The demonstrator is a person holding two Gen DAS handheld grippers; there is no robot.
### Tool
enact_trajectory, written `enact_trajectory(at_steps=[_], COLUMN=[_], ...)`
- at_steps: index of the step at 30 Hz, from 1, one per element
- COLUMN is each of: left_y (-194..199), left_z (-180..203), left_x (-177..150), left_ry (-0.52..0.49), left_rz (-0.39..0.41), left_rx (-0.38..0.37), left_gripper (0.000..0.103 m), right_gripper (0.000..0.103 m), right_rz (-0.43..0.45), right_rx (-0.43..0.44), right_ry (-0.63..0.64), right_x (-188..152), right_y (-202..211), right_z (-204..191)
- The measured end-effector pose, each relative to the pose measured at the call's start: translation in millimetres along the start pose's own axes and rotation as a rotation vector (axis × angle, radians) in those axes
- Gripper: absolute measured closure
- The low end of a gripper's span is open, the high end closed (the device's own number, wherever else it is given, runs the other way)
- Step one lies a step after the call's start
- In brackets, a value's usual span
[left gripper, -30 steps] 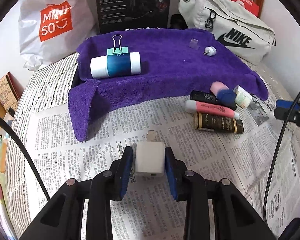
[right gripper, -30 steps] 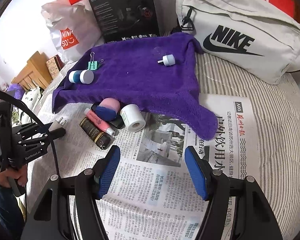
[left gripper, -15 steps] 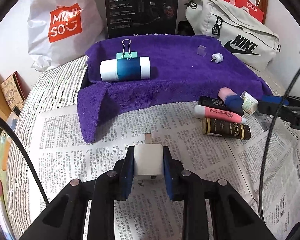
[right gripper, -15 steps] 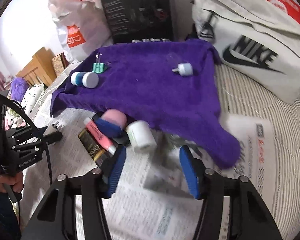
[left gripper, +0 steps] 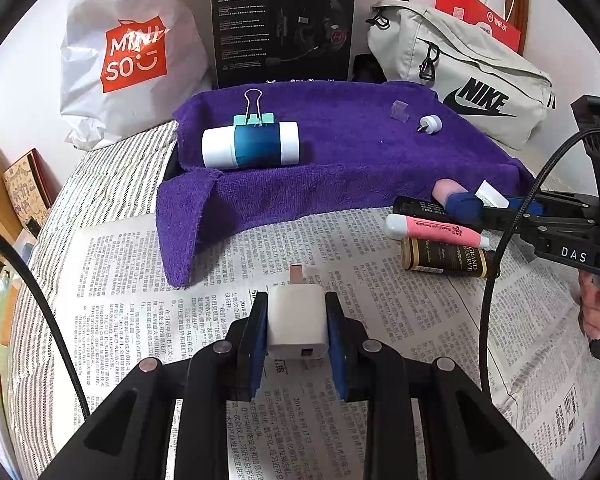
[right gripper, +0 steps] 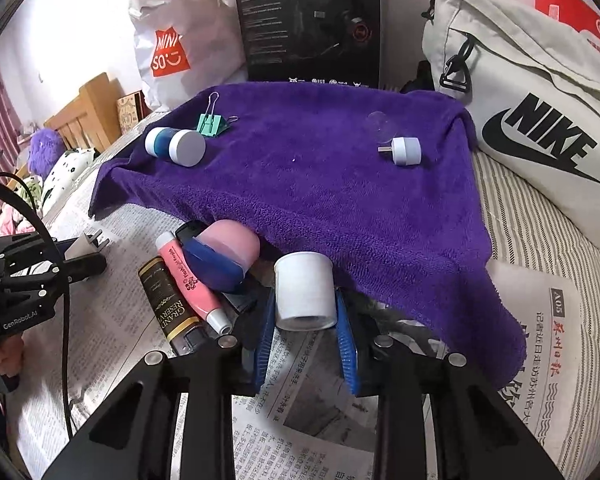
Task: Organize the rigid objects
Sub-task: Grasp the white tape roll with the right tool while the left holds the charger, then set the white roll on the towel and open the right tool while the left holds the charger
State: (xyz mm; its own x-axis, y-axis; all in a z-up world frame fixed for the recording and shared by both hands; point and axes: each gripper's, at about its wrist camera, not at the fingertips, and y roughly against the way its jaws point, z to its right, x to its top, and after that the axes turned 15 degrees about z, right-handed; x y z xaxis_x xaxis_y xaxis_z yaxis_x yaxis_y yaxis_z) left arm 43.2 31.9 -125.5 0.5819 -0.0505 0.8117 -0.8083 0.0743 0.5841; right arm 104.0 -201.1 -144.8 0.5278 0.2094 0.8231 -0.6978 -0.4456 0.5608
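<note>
My left gripper [left gripper: 297, 322] is shut on a white charger plug [left gripper: 297, 326] and holds it above the newspaper [left gripper: 140, 280]. My right gripper [right gripper: 305, 320] is closed around a small white jar [right gripper: 305, 292] at the towel's front edge. A purple towel [right gripper: 320, 184] carries a white-and-blue bottle [left gripper: 250, 145], a green binder clip [left gripper: 254, 118], a small white plug [right gripper: 405, 151] and a clear cap [left gripper: 400, 111]. Beside the jar lie a pink tube [right gripper: 192, 280], a dark bottle [right gripper: 170, 306] and a pink-and-blue case [right gripper: 220, 252].
A white Nike bag [right gripper: 540, 120] lies at the right, a black box [left gripper: 282, 24] and a Miniso bag [left gripper: 132, 52] stand behind the towel. The striped bedding [left gripper: 112, 184] extends left. The left gripper also shows in the right wrist view [right gripper: 88, 248].
My right gripper moved forward to the white jar and closed around it. My left gripper, still holding the charger plug, rose slightly and drew back.
</note>
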Motion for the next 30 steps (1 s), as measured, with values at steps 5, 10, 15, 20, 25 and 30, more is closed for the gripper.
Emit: enact_trajectory(at_steps=[5, 10, 15, 20, 25, 30], left_y=[1, 1, 1, 1, 2, 5], left_z=[0, 0, 0, -1, -2, -3], left_x=[-1, -1, -1, -1, 0, 5], left_ry=[0.002, 0.005, 0.011, 0.016, 0.03, 0.031], left_rz=[0.001, 0.0, 0.0, 0.001, -0.005, -0.024], left_rx=[0.002, -0.002, -0.005, -0.006, -0.014, -0.02], left_gripper=[0.077, 0.076, 0.076, 0.077, 0.078, 0.078], right_gripper=[0.072, 0.072, 0.074, 0.074, 0.074, 0.074], right_rz=[-0.004, -0.002, -0.019, -0.037, -0.062, -0.041], right_rx=[-0.044, -0.06, -0.067, -0.058, -0.041, -0.031], right_ry=[0.05, 0.039, 0.015, -0.016, -0.065, -0.092], right_x=[0, 1, 2, -3, -5, -1], right_y=[-3, -6, -1, 8, 19, 35], right_z=[-10, -9, -8, -7, 1, 11])
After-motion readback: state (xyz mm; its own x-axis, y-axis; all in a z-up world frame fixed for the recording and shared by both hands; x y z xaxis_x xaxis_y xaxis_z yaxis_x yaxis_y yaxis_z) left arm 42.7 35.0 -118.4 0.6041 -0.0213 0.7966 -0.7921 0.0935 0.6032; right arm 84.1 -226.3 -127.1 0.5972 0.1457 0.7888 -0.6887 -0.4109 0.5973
